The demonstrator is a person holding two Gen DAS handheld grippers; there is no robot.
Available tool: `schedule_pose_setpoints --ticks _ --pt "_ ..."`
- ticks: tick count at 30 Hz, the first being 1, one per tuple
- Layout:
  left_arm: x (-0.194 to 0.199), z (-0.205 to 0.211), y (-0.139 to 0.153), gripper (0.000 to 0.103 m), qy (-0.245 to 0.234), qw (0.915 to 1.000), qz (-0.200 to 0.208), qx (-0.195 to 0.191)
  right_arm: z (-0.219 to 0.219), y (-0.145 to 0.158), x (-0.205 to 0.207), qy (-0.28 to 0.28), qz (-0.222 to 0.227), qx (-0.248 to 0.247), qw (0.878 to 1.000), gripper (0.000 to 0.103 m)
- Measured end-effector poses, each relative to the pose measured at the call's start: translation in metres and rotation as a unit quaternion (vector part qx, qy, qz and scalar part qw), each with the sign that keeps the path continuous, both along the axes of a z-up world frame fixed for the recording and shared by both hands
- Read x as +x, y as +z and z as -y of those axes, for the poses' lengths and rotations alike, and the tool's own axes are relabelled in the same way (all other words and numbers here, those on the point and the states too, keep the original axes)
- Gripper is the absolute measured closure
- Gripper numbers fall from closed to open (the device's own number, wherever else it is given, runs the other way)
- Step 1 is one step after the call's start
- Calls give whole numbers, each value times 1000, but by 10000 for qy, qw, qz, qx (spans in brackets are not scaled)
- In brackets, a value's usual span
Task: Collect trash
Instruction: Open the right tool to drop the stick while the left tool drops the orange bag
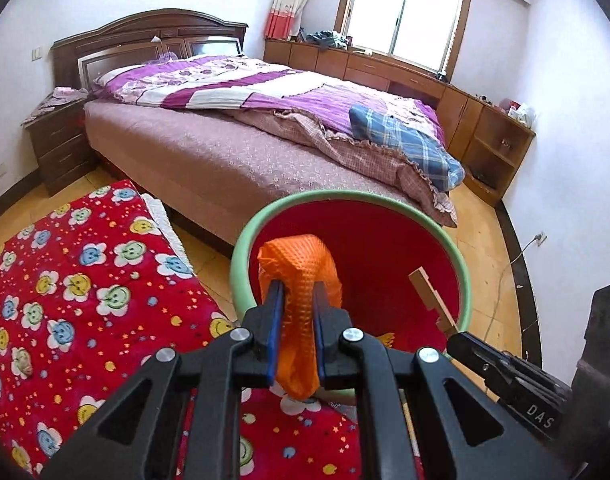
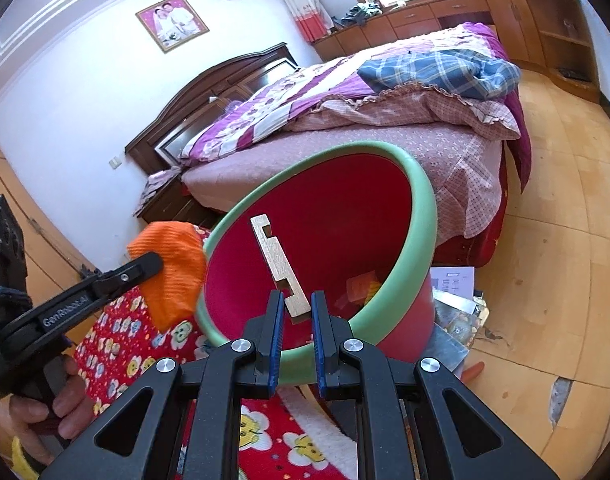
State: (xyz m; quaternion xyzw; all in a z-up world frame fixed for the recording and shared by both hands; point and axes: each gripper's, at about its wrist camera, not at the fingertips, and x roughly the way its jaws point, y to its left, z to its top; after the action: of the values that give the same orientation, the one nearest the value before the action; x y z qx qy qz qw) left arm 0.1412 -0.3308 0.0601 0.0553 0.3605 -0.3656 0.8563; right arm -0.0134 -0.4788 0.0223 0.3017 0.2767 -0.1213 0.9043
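A red bin with a green rim (image 1: 345, 196) stands tilted toward me, beside the bed. My left gripper (image 1: 297, 292) is shut on an orange waffle-textured cloth (image 1: 295, 260), held just over the bin's near left rim. In the right wrist view the same cloth (image 2: 177, 256) hangs left of the bin rim (image 2: 421, 216), pinched by the left gripper (image 2: 153, 262). My right gripper (image 2: 297, 304) is shut on the lower end of a notched wooden strip (image 2: 275, 256) that points up over the bin's mouth. The strip (image 1: 427, 292) also shows in the left wrist view. Some colourful scraps (image 2: 363, 286) lie inside the bin.
A red flower-print blanket (image 1: 77, 280) lies left of the bin. The bed (image 1: 209, 152) with purple bedding stands behind it. Papers (image 2: 453, 284) and a small orange object (image 2: 473, 370) lie on the wooden floor to the right. A nightstand (image 1: 59, 148) and wall cabinets (image 1: 493, 140) flank the bed.
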Motion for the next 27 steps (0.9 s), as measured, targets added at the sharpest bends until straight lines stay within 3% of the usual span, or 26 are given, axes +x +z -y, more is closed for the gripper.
schedule_pose_setpoints --ticks 4,17,23,27 --pt "3 2 -11 72 20 9997 -218 47 4 -4 4 4 -42 8 10000 90" --pt "0 -21 -20 63 363 9981 -488 91 9 -14 23 40 -246 -45 9997 87" --pt "-4 -34 -16 60 514 9974 -499 115 5 -13 24 116 -237 -29 9996 75" --pt "-8 -44 -15 59 599 9968 -514 155 -3 -8 23 194 -202 -79 9996 73"
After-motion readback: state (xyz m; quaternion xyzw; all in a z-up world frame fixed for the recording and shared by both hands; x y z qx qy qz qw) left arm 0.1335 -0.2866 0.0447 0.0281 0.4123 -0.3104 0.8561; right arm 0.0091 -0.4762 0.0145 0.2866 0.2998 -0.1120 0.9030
